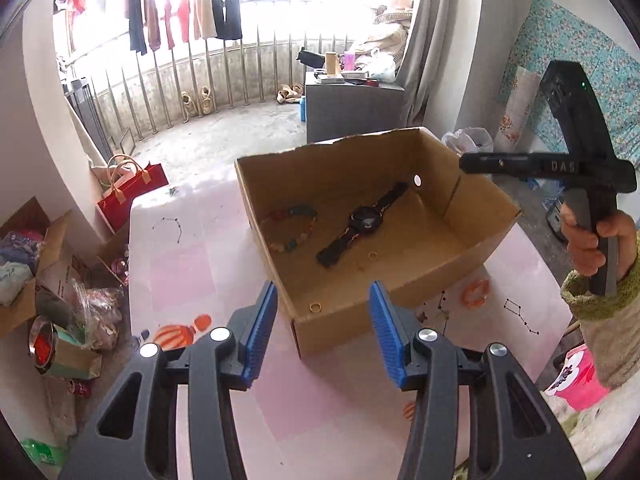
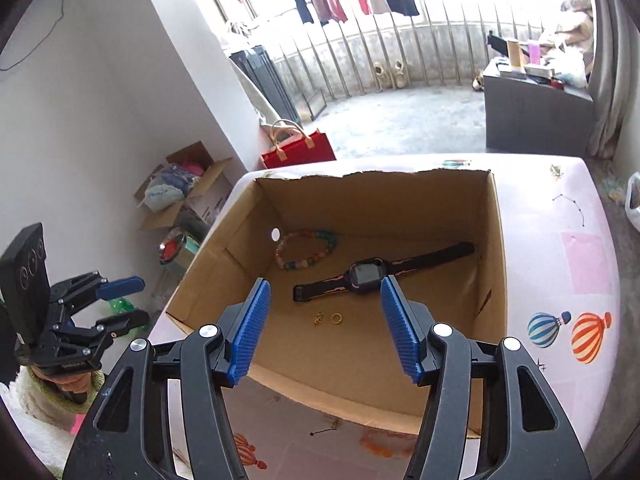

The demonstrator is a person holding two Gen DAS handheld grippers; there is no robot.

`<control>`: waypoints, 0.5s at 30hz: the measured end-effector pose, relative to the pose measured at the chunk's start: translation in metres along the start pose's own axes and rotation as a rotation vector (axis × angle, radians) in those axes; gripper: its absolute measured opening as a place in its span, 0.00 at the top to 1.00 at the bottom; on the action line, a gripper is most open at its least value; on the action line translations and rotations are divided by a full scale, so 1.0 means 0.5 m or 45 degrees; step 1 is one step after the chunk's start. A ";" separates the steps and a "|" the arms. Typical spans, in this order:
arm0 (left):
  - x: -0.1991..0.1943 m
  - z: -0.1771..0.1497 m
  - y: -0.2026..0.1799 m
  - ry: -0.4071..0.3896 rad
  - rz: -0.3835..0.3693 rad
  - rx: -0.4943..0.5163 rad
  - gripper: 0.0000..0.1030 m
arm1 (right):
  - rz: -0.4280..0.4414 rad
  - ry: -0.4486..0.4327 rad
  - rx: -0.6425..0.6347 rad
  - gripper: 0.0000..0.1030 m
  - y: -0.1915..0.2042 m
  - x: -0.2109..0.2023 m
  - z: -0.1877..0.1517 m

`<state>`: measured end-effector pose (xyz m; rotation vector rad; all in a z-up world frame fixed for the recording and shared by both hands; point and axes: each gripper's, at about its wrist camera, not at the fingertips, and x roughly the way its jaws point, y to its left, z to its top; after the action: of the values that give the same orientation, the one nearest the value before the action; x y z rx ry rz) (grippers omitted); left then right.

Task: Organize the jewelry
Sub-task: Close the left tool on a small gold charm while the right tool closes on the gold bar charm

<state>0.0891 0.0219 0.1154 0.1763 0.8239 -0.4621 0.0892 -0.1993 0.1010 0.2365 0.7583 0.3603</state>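
Both grippers hang above the near edge of the cardboard box [image 2: 496, 280], which stands on a pink patterned table [image 2: 560, 208]. The left gripper [image 1: 323, 332] has its jaws parted with nothing between them; the right gripper [image 2: 325, 328] likewise stands open and empty.

Contents of the box: a black watch [image 2: 366, 273] lies flat on the floor of the box, its strap running left to right in the right wrist view. A beaded bracelet [image 2: 306, 249] lies beyond it, towards the far left corner. A gold ring [image 2: 337, 317] and a small gold piece [image 2: 318, 317] lie just beside each other, nearer than the watch. A second gold ring [image 1: 315, 307] shows in the left wrist view at the near corner of the box, close under the left jaws.

Outside the box, an orange ring-shaped item [image 1: 475, 292] rests on the table to the right of it. In my judgement this is the remaining piece to be gathered. It lies right of the left jaws, and the right hand [image 1: 592, 248] appears the nearer of the two.

Limits of observation: whether the orange item is jewellery or part of the table's printed pattern cannot be settled. The small gold piece is too small to identify. The near box wall hides part of the floor in the left wrist view.
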 end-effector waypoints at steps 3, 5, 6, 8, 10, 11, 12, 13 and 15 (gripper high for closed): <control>0.020 -0.049 -0.031 0.027 -0.020 -0.093 0.55 | 0.031 -0.023 -0.041 0.46 -0.009 -0.039 -0.012; 0.055 -0.075 -0.057 0.050 -0.072 -0.148 0.55 | 0.023 -0.030 -0.053 0.46 -0.015 -0.063 -0.023; 0.079 -0.084 -0.075 0.070 -0.081 -0.162 0.55 | 0.015 -0.032 -0.056 0.46 -0.021 -0.078 -0.032; 0.118 -0.099 -0.111 0.085 -0.062 -0.128 0.55 | 0.025 -0.043 -0.057 0.46 -0.029 -0.097 -0.053; 0.152 -0.109 -0.133 0.103 -0.019 -0.073 0.58 | 0.026 -0.049 -0.060 0.47 -0.027 -0.120 -0.080; 0.165 -0.113 -0.142 0.116 -0.016 -0.041 0.61 | 0.032 -0.037 -0.056 0.48 -0.023 -0.123 -0.093; 0.173 -0.116 -0.144 0.115 -0.020 -0.018 0.62 | 0.043 -0.020 -0.048 0.49 -0.020 -0.122 -0.108; 0.179 -0.120 -0.146 0.114 -0.022 0.004 0.62 | 0.047 -0.001 -0.038 0.49 -0.013 -0.117 -0.125; 0.194 -0.125 -0.139 0.123 -0.046 0.028 0.67 | 0.021 0.034 -0.016 0.49 0.004 -0.093 -0.159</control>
<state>0.0726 -0.0513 0.0034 0.2057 0.9181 -0.4996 0.0012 -0.2096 0.0749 0.2268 0.7804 0.3839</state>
